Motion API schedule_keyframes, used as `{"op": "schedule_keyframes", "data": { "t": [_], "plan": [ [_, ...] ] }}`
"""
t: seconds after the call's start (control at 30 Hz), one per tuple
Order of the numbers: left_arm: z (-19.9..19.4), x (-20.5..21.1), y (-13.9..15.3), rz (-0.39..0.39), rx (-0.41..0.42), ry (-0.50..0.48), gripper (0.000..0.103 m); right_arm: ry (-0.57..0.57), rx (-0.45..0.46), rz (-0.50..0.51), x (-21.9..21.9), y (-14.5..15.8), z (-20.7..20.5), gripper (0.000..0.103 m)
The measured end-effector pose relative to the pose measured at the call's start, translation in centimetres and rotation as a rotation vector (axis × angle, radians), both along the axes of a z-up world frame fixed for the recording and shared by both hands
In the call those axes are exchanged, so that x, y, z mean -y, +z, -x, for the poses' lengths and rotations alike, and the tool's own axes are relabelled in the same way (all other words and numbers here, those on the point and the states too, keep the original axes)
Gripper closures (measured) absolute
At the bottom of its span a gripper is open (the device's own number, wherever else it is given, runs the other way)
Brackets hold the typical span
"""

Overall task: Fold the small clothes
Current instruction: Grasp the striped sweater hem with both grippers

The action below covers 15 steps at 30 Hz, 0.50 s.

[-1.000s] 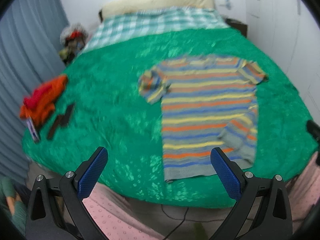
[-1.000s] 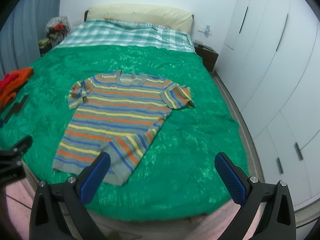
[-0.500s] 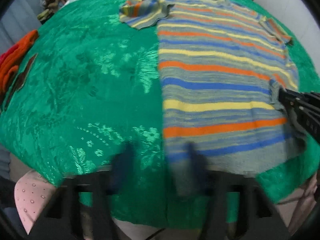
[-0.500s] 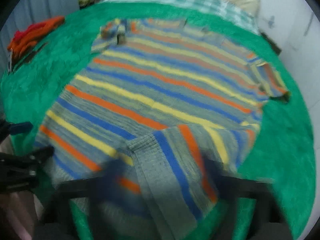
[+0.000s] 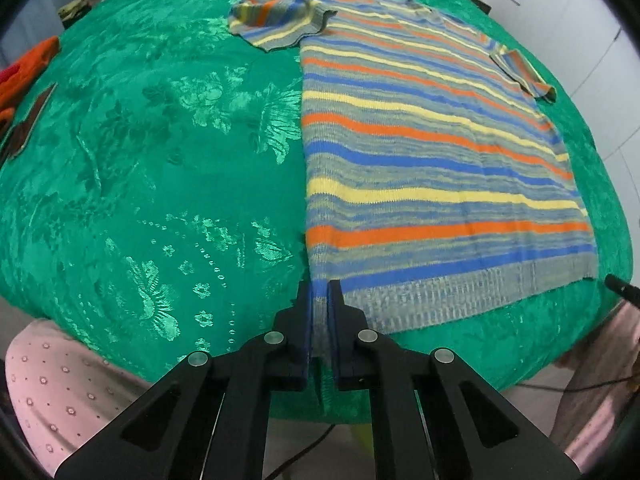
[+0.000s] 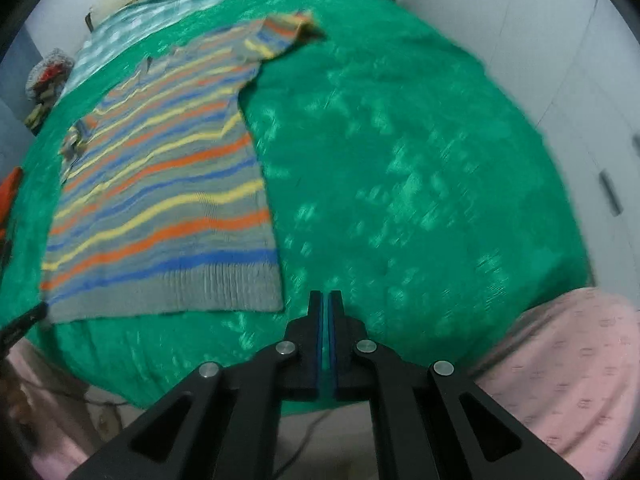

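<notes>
A striped knit sweater (image 5: 420, 152) in grey, blue, orange and yellow lies flat on the green bedspread (image 5: 160, 152). My left gripper (image 5: 319, 292) is shut on the sweater's near left hem corner at the bed's front edge. In the right wrist view the sweater (image 6: 168, 184) lies to the left. My right gripper (image 6: 325, 300) is shut with nothing between its pads, over bare bedspread (image 6: 420, 184) just right of the sweater's near right hem corner, apart from it.
Orange clothes (image 5: 24, 68) and dark strips (image 5: 28, 120) lie at the bed's left edge. A pile of items (image 6: 48, 76) sits by the far left. White wardrobe doors (image 6: 592, 92) stand to the right. Pink dotted fabric (image 6: 560, 372) lies below the bed's front edge.
Both grippers came down from above the bed to its front edge and closed. The left took hold of the hem corner. The folded-over right hem now lies flat and the right gripper moved off it.
</notes>
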<state>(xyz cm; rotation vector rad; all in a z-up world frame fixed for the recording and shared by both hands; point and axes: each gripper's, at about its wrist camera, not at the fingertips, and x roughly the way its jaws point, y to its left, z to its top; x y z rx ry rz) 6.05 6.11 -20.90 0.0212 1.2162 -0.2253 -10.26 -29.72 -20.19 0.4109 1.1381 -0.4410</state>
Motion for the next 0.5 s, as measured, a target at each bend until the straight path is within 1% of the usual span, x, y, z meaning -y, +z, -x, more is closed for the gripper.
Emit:
{"op": "schedule_keyframes", "data": {
  "t": [0.03,0.07,0.1,0.13,0.17,0.2,0.23,0.27,0.3,0.33,0.37,0.4,0.47,0.5],
  "plan": [
    [0.0,0.1,0.1,-0.007,0.005,-0.006,0.096,-0.014,0.008,-0.055,0.3,-0.4,0.1,0.101],
    [0.0,0.2,0.2,-0.012,0.01,-0.011,0.094,-0.038,0.03,-0.087,0.6,-0.6,0.3,0.098],
    [0.0,0.2,0.3,-0.014,0.012,-0.012,0.088,-0.047,0.06,-0.11,1.1,-0.7,0.2,0.087],
    [0.0,0.2,0.2,-0.009,0.004,-0.008,0.07,-0.05,0.1,-0.145,1.4,-0.5,0.2,0.076],
    [-0.1,0.1,0.1,-0.003,-0.005,-0.008,0.061,-0.052,0.136,-0.179,1.8,-0.5,0.0,0.051],
    [-0.2,0.2,-0.2,0.007,-0.014,-0.009,0.058,-0.05,0.169,-0.204,2.0,-0.4,-0.3,0.037],
    [-0.3,0.6,-0.6,-0.001,-0.022,-0.015,0.07,-0.034,0.19,-0.219,2.1,-0.9,-0.9,0.037],
    [-0.5,0.8,-0.8,-0.001,-0.024,-0.025,0.086,-0.004,0.168,-0.225,2.4,-1.7,-2.2,0.04],
    [-0.6,1.1,-1.0,-0.001,-0.033,-0.035,0.098,0.03,0.143,-0.241,2.1,-2.5,-3.3,0.069],
    [-0.7,1.2,-0.9,-0.006,-0.036,-0.031,0.099,0.088,0.13,-0.275,1.5,-3.4,-4.5,0.099],
    [-0.7,1.2,-0.8,-0.009,-0.039,-0.027,0.1,0.123,0.103,-0.262,0.9,-3.7,-5.3,0.1],
    [-0.5,1.0,-0.4,-0.014,-0.035,-0.023,0.1,0.127,0.072,-0.217,0.2,-3.6,-5.6,0.1],
    [0.0,0.5,-0.2,-0.046,-0.03,-0.015,0.1,0.102,0.024,-0.162,-0.4,-2.9,-5.2,0.1],
    [0.1,0.3,-0.7,-0.049,-0.037,-0.012,0.1,0.084,0.008,-0.131,-0.5,-2.6,-4.7,0.1]
  ]
}}
